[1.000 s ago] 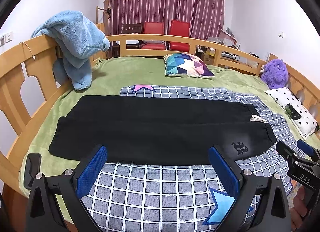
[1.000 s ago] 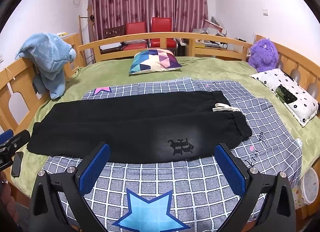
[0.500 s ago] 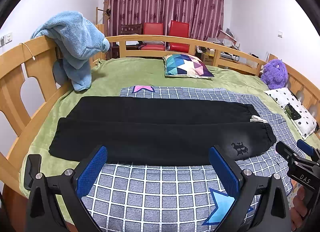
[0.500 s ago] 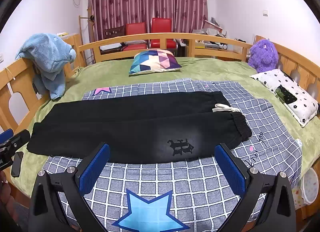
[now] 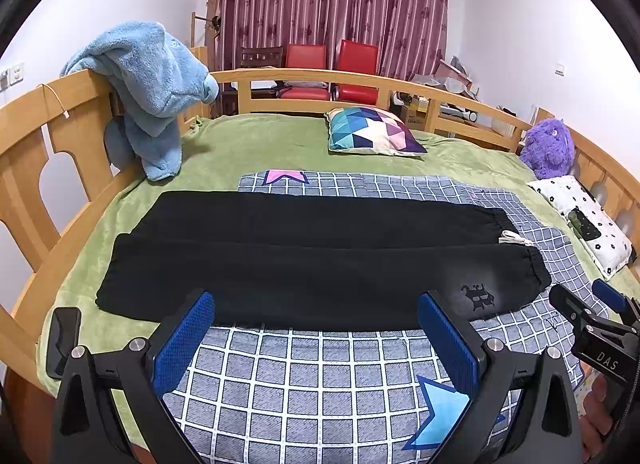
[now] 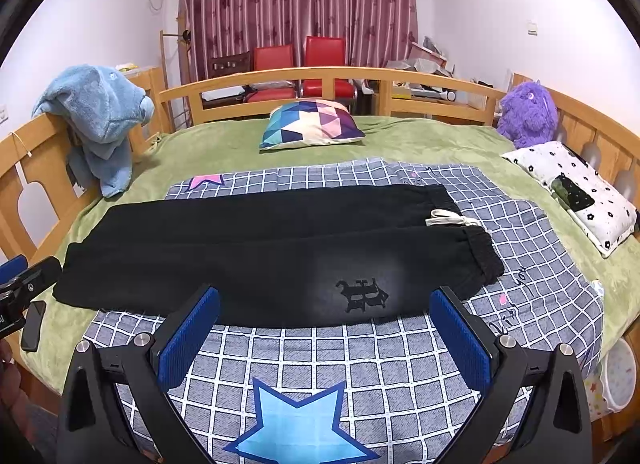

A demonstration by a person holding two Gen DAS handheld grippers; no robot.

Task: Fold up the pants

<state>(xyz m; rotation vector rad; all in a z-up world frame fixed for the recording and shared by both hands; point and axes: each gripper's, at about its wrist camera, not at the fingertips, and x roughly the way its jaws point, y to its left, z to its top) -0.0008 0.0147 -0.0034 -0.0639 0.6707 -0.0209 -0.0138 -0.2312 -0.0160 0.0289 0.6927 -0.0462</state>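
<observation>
Checked blanket [image 5: 304, 376] on green bedspread [image 5: 256, 144], geometric cushion [image 5: 372, 130], purple plush toy [image 6: 528, 112], red chairs [image 5: 332, 68]

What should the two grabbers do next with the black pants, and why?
Probably bring both down to the near edge of the black pants. The pants lie flat, already folded leg on leg, across the checked blanket. The left gripper and right gripper hover open and hold nothing, so a grasp comes first.

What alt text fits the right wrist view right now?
Black pants lie flat, lengthwise across a grey checked blanket on a green-covered bed, waistband to the right. The open right gripper hovers near their front edge, holding nothing.
</observation>
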